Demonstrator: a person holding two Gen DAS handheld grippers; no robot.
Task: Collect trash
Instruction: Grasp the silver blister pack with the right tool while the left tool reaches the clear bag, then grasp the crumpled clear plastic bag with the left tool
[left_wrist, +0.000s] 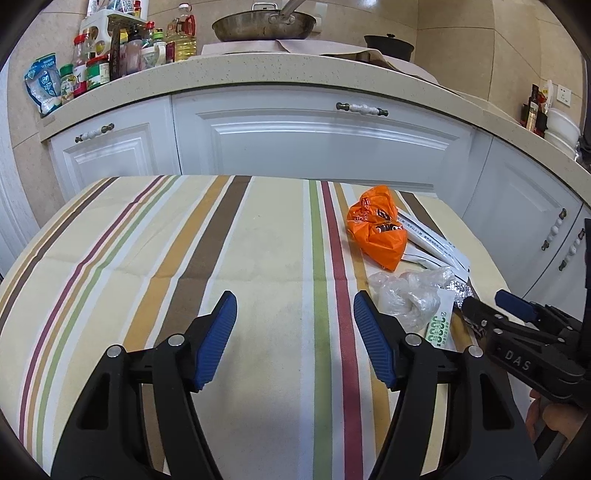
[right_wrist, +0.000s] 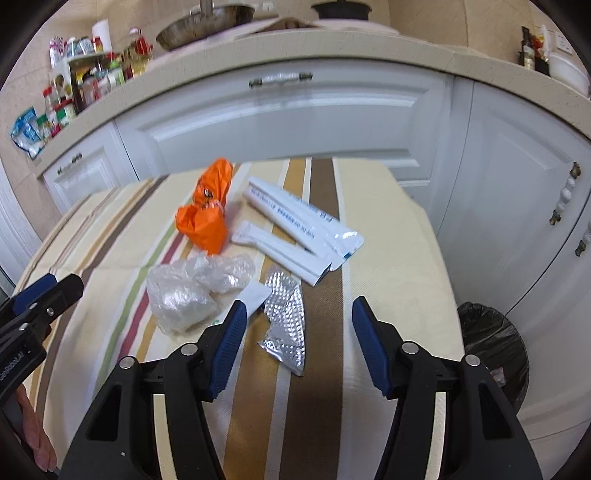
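The right gripper (right_wrist: 297, 314) hovers agape over the foil wrapper (right_wrist: 286, 325) just ahead; drop straight, pinch its crumpled middle. The left gripper (left_wrist: 295, 314), likewise empty, probably suits the clear bag (left_wrist: 410, 295).

Behind the striped cloth (left_wrist: 184, 258) there's white cabinets (left_wrist: 314, 144), then a speckled bench (left_wrist: 258, 70) holding a steel pan (left_wrist: 264, 24), a dark lidded pot (left_wrist: 388, 44) and loads of sauce bottles (left_wrist: 110, 55) on the left.
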